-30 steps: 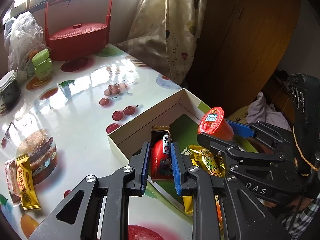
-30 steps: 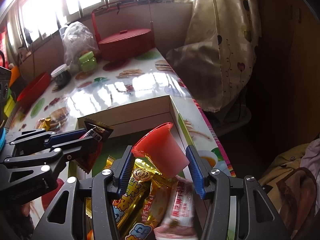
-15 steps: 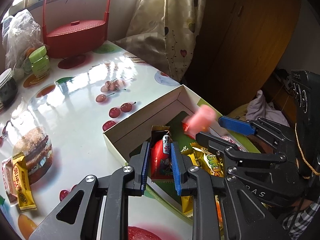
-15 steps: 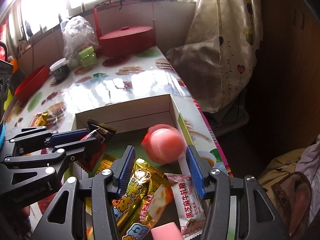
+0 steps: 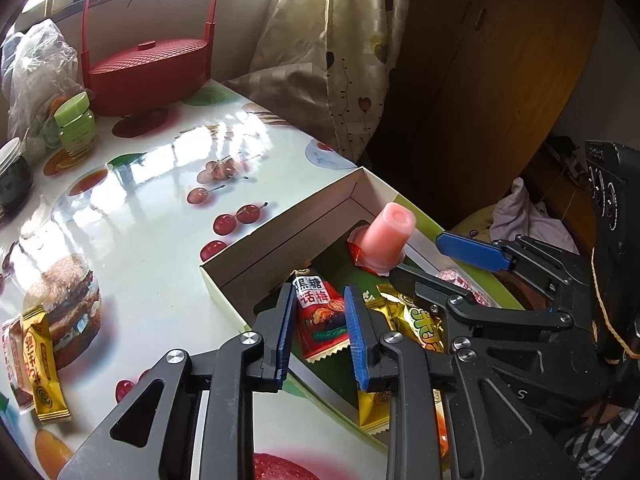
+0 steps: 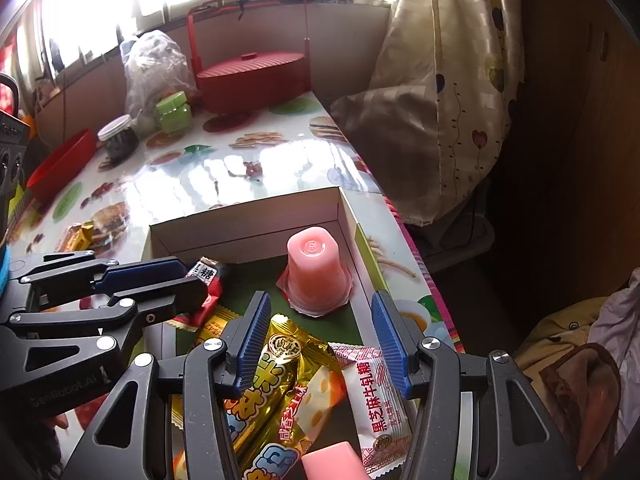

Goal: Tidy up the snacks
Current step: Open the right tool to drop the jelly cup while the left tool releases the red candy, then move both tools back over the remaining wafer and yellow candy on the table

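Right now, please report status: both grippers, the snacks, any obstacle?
Left gripper opening, red packet between pads. Right gripper open, empty. Pink jelly cup upside down in box. Nothing blocking.

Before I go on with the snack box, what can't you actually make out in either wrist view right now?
- Box near end: cut off by the bottom edge in the right wrist view, hidden behind both tools in the left.
- Red plum packet: whether the opening left tool still touches it.
- Pink piece: cropped at the bottom edge, right wrist view.
- Dark jar: contents too small.
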A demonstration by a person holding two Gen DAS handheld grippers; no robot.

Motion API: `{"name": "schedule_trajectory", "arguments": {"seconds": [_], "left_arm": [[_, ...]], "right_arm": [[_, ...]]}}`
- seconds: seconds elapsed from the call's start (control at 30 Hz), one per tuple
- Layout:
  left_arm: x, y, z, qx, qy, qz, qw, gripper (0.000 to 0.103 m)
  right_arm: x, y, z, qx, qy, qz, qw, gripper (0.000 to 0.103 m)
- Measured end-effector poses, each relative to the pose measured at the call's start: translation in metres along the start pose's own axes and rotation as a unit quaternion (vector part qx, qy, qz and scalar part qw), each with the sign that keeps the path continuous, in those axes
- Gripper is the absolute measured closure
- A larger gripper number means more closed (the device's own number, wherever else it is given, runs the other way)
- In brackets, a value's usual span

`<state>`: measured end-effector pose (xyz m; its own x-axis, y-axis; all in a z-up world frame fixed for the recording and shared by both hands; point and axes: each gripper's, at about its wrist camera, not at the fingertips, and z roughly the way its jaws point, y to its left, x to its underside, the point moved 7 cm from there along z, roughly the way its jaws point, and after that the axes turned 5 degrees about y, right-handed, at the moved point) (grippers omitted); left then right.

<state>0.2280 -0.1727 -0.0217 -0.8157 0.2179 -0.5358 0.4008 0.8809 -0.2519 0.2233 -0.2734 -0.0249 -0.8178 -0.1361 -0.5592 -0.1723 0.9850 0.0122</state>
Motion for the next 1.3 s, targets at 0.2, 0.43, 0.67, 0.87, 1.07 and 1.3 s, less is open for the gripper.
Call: {"name": "schedule_trajectory", "arguments": {"seconds": [0.2,0.43,0.67,0.87,1.07,1.3], "left_arm": [[0.001,0.0,-0.003,0.001,-0.003,-0.001,1.0,0.072],[0.003,-0.001,-0.019,0.0,-0.016,0.002,0.9999,0.06],[0.005,-0.006,-0.039,-0.001,-0.03,0.005,0.9995,0.06],[0.011,-0.005,-0.06,-0.004,-0.048,0.005,0.9988,0.06],[0.019,0.003,-0.076,-0.014,-0.058,0.001,0.9982,0.06],[0.027,0.018,-0.093,-0.029,-0.071,-0.008,0.9971,0.06]], "right_arm": [[0.002,0.0,-0.004,0.006,-0.002,0.0,1.0,0.051],[0.004,0.001,-0.012,0.012,-0.01,0.004,1.0,0.051],[0.005,0.007,-0.023,0.014,-0.019,0.009,1.0,0.051],[0.005,0.015,-0.035,0.014,-0.029,0.009,0.999,0.05],[0.006,0.027,-0.04,0.011,-0.036,0.006,0.999,0.049],[0.006,0.044,-0.048,-0.004,-0.045,0.01,0.999,0.047]]}}
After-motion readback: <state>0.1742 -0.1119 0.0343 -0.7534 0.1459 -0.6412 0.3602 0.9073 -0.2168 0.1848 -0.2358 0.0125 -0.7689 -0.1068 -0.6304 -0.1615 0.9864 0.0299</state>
